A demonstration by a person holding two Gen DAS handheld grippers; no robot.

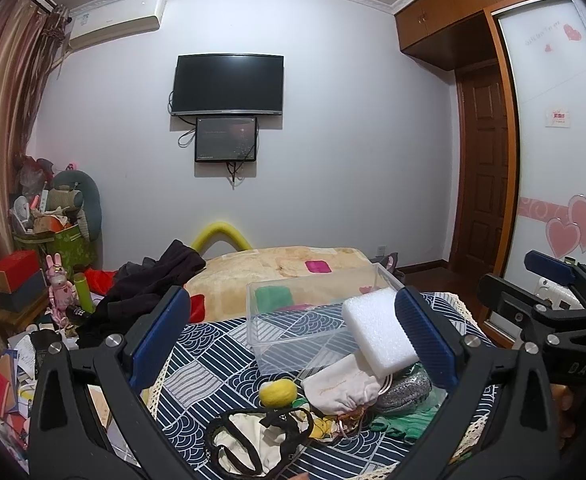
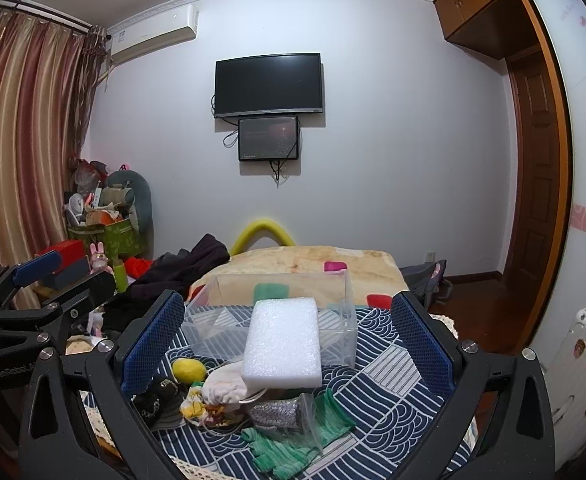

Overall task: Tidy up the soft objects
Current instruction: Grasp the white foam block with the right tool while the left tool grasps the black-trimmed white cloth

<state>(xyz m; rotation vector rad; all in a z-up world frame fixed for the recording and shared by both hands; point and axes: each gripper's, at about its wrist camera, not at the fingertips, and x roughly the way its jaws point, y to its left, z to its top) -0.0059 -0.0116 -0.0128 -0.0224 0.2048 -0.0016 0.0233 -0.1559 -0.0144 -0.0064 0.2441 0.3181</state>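
Note:
A clear plastic box (image 1: 317,312) (image 2: 277,312) stands on a blue-and-white patterned cloth (image 1: 213,364) (image 2: 381,376). A white foam block (image 1: 381,332) (image 2: 282,344) leans on a pile of soft things in front of it: a yellow felt ball (image 1: 278,392) (image 2: 189,370), a white drawstring pouch (image 1: 341,390) (image 2: 225,390), a silver glitter pouch (image 1: 405,392) (image 2: 275,414), a green glove (image 1: 405,422) (image 2: 289,450) and a white-and-black fabric piece (image 1: 253,440). My left gripper (image 1: 289,340) is open above the pile. My right gripper (image 2: 289,344) is open, with the foam block between its fingers but untouched.
A beige blanket (image 1: 277,268) (image 2: 313,260) covers the bed behind the box. Dark clothes (image 1: 149,280) (image 2: 189,264) lie at its left. Cluttered boxes and toys (image 1: 53,240) stand at far left. A wardrobe (image 1: 553,160) and a white suitcase (image 2: 581,352) are at right.

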